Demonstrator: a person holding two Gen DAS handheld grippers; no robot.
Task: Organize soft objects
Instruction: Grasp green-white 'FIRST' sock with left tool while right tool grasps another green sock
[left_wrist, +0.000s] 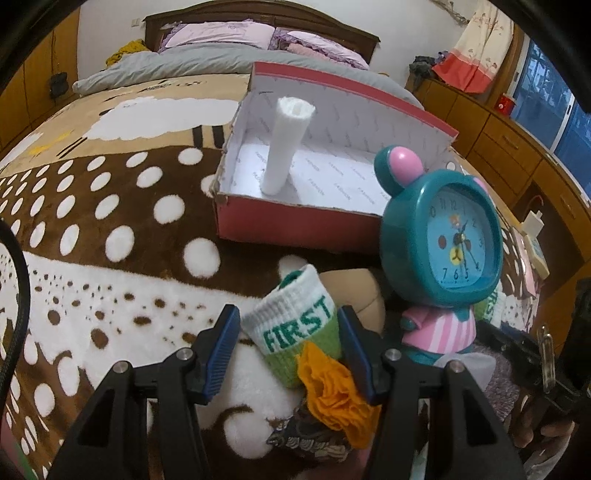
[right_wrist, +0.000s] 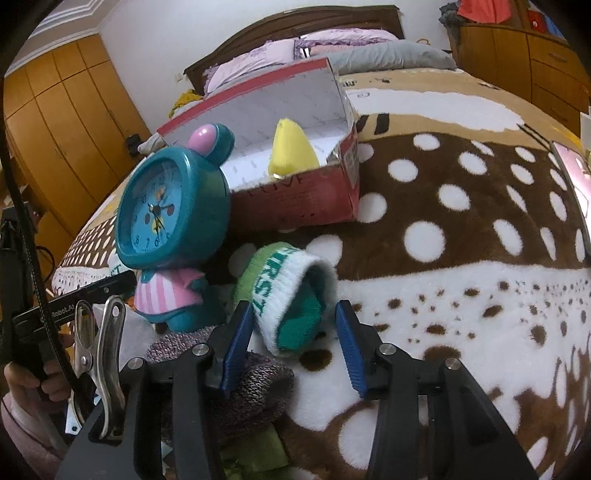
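A bedroom, with a spotted brown-and-white blanket over the bed. The green-and-white sock lies at lower centre, between the parted pads of both the left gripper and right gripper, neither pressing it. Closing on it could bump the toy clock left of it, toppling it against the red box

In the left wrist view the clock covers the near right corner of the box, toward three o'clock, and most of a brown soft thing behind the sock. A patterned cloth at six o'clock is half hidden under the orange fabric. In the right wrist view a grey knit lies partly under the gripper's fingers, and a hand at eight o'clock is cut off by the frame edge
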